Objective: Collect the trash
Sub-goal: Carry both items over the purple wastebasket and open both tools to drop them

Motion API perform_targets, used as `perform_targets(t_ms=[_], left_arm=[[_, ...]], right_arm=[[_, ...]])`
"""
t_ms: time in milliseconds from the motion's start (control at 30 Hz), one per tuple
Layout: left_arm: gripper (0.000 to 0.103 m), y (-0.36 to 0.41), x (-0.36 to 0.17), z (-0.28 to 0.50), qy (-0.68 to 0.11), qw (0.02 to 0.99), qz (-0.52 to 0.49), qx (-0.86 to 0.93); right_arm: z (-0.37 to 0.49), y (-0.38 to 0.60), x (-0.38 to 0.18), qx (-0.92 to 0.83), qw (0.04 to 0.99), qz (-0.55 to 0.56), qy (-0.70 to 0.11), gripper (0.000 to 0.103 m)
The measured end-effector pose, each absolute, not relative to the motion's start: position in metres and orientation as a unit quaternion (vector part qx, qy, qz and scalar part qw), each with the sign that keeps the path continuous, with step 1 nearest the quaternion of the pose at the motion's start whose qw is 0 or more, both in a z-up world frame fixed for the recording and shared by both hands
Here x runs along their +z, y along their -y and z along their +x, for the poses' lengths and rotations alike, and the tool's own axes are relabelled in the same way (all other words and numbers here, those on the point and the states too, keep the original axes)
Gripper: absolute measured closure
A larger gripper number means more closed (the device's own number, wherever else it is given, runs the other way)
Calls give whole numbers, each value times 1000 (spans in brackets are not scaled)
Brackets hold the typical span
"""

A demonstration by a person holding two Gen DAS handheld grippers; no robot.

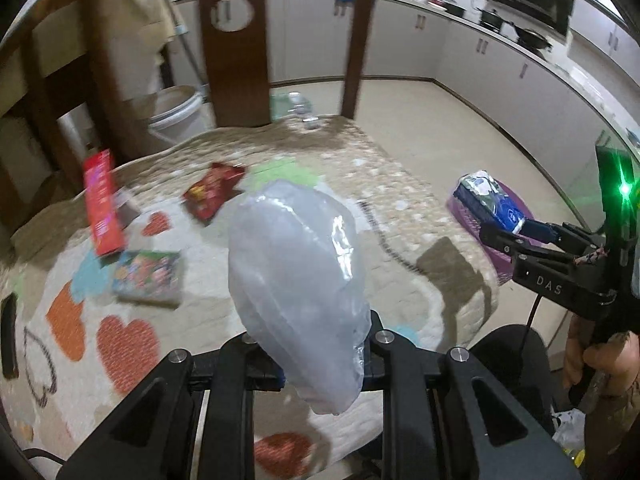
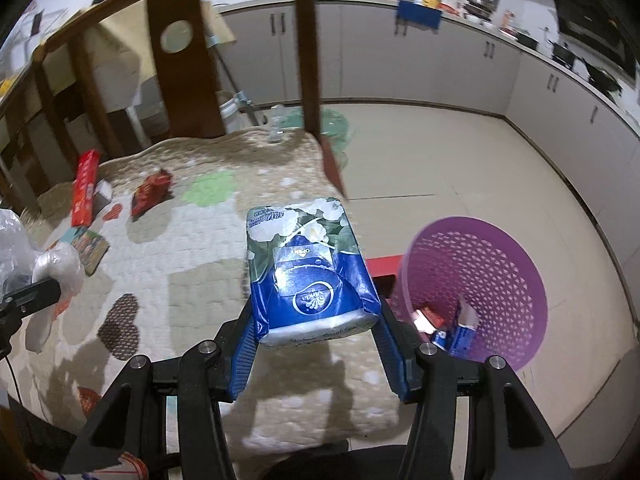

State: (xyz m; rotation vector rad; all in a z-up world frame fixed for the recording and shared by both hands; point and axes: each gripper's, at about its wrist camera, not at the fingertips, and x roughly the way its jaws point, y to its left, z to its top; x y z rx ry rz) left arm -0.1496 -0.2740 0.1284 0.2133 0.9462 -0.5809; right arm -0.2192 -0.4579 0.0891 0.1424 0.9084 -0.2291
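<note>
Centre of the right wrist view: the right gripper [image 2: 316,344] is clamped on a blue tissue pack [image 2: 310,276], held above the patterned rug [image 2: 208,264]. Lower right: a purple basket [image 2: 480,280] on the floor holds some scraps, apparently wrappers. Centre of the left wrist view: the left gripper [image 1: 320,364] is closed on a clear plastic bag [image 1: 296,280]. Upper left of the rug: a red box [image 1: 102,204], a red snack bag [image 1: 212,192] and a colourful packet [image 1: 148,276] lie apart.
</note>
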Motion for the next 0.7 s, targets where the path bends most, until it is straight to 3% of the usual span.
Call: perform_targets(t_ms=[700], left_arm=[[82,523,100,-124,-480,758,129,-424]], right_arm=[[-276,637,63,-233,854,202,-418,45]])
